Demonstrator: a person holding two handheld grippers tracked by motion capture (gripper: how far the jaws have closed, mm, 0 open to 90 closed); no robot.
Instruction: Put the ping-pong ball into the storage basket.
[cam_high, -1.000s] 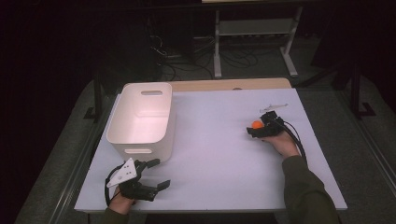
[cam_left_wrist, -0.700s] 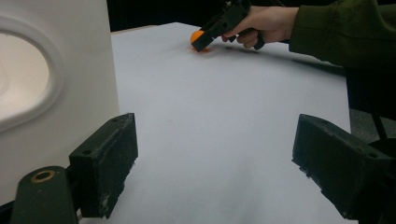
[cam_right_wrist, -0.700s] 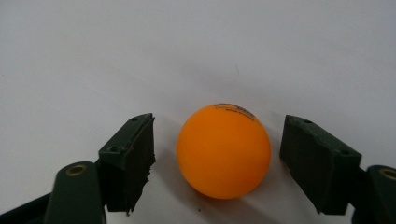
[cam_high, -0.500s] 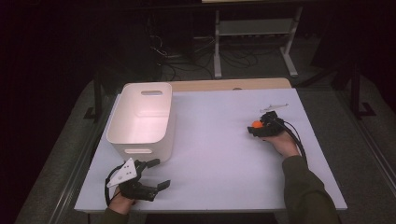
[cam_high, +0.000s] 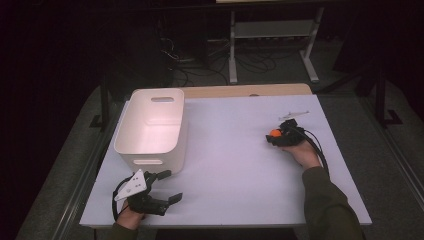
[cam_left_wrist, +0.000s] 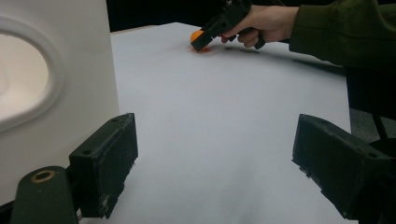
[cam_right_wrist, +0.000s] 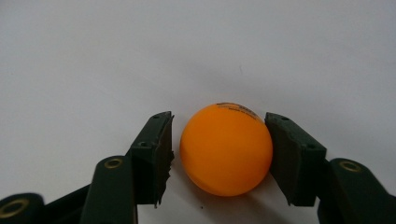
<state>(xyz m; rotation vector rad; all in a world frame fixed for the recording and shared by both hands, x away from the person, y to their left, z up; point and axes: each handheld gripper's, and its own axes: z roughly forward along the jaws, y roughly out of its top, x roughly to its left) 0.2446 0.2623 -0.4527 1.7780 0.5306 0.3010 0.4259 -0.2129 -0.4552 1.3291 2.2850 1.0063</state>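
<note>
high view: a person's right hand (cam_high: 300, 150), its olive-green sleeve (cam_high: 327, 205) reaching in from the lower right, holds the right gripper (cam_high: 278, 138) low over the white tabletop (cam_high: 235, 150) on its right half, nose angled down and toward the left, around a small glossy orange plastic ball (cam_high: 274, 133) that sits on the surface well apart from a white rectangular plastic bin with cut-out handles (cam_high: 152, 125). right gripper view: the ball (cam_right_wrist: 226, 149) rests on the table between the two black jaws; the right-hand pad (cam_right_wrist: 287, 154) touches its side, while a thin gap shows at the left-hand pad (cam_right_wrist: 156, 154), so the pinch is not yet full on both sides. these jaws have just been closing on the ball, which a second ago stood between wider-set pads. at the near left corner of the table, the left hand (cam_high: 131, 215) holds the left gripper (cam_high: 167, 187) level just in front of the bin, its jaws spread wide and nothing between them. left gripper view: the bin's wall (cam_left_wrist: 60, 84) stands close by at the left, and the other gripper (cam_left_wrist: 219, 25) tips down onto the ball (cam_left_wrist: 197, 36) across the table. compared with the earlier frames, both hands sit where they were and the ball and bin have not shifted.
</note>
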